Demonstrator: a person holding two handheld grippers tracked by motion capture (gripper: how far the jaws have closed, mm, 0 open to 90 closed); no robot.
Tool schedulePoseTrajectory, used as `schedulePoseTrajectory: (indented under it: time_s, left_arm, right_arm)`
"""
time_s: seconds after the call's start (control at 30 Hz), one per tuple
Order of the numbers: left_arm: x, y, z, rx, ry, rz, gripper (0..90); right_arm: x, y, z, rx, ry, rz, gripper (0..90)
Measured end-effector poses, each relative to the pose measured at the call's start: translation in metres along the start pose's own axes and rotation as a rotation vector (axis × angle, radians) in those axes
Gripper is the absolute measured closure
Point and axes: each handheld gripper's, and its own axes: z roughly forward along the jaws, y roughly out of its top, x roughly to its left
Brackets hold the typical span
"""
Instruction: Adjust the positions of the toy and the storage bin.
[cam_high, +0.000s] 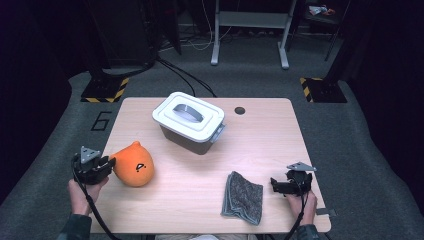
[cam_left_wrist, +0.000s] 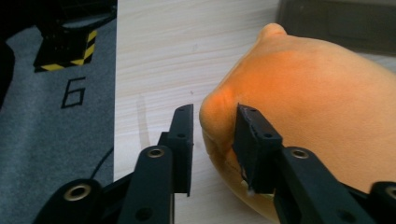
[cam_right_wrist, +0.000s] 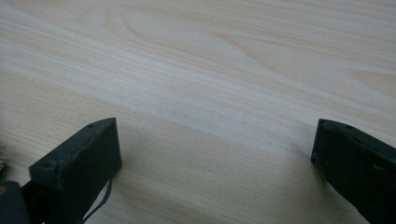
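At seven o'clock on the table, the left gripper (cam_left_wrist: 212, 140) has a fold of the orange plush toy (cam_high: 133, 164) between its narrow jaws

Near edge first: the right gripper (cam_right_wrist: 212, 154) rests at five o'clock, jaws wide over bare wood, beside a nubbly grey cloth (cam_high: 242, 197); the toy is soft, rounded, with a small nub on top, so a deeper bite on a thicker fold would likely hold better; at twelve o'clock stands a hard, boxy bin (cam_high: 188, 131) with a smooth white lid
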Motion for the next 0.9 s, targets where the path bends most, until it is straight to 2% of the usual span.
schedulePoseTrajectory:
  time_s: [0.1, 0.2, 0.27, 0.3, 0.33, 0.37, 0.4, 0.43, 0.47, 0.7, 0.83, 0.9]
  left_arm:
    - [0.008, -0.003, 0.002, 0.008, 0.008, -0.042, 57.1]
    - [0.015, -0.005, 0.0, 0.01, 0.006, -0.06, 44.8]
    - [0.016, -0.005, -0.004, 0.024, 0.001, -0.058, 37.7]
    - [0.017, -0.005, -0.005, 0.012, -0.004, -0.06, 35.7]
    - [0.017, -0.005, -0.006, 0.019, -0.002, -0.058, 32.6]
    - [0.016, -0.006, -0.007, 0.003, -0.008, -0.073, 28.8]
    - [0.016, -0.005, -0.009, 0.012, -0.012, -0.071, 26.7]
    - [0.014, -0.005, -0.01, 0.001, 0.002, -0.07, 25.7]
    - [0.014, -0.004, -0.013, 0.008, -0.006, -0.067, 23.0]
    - [-0.005, 0.002, -0.028, -0.046, -0.026, -0.032, 14.7]
    - [-0.023, 0.006, -0.038, -0.071, -0.062, 0.001, 11.9]
    - [-0.034, 0.007, -0.042, -0.089, -0.101, 0.009, 7.0]
  right_arm:
    - [0.0, 0.0, 0.0, 0.0, 0.0, 0.0, 0.5]
    - [0.0, 0.0, 0.0, 0.0, 0.0, 0.0, 0.5]
    - [0.0, 0.0, 0.0, 0.0, 0.0, 0.0, 0.5]
    - [0.0, 0.0, 0.0, 0.0, 0.0, 0.0, 0.5]
    - [0.0, 0.0, 0.0, 0.0, 0.0, 0.0, 0.5]
    - [0.0, 0.0, 0.0, 0.0, 0.0, 0.0, 0.5]
    - [0.0, 0.0, 0.0, 0.0, 0.0, 0.0, 0.5]
    - [0.0, 0.0, 0.0, 0.0, 0.0, 0.0, 0.5]
    - [0.0, 0.0, 0.0, 0.0, 0.0, 0.0, 0.5]
    - [0.0, 0.0, 0.0, 0.0, 0.0, 0.0, 0.5]
    - [0.0, 0.0, 0.0, 0.0, 0.001, 0.0, 0.5]
    - [0.0, 0.0, 0.0, 0.0, 0.0, 0.0, 0.4]
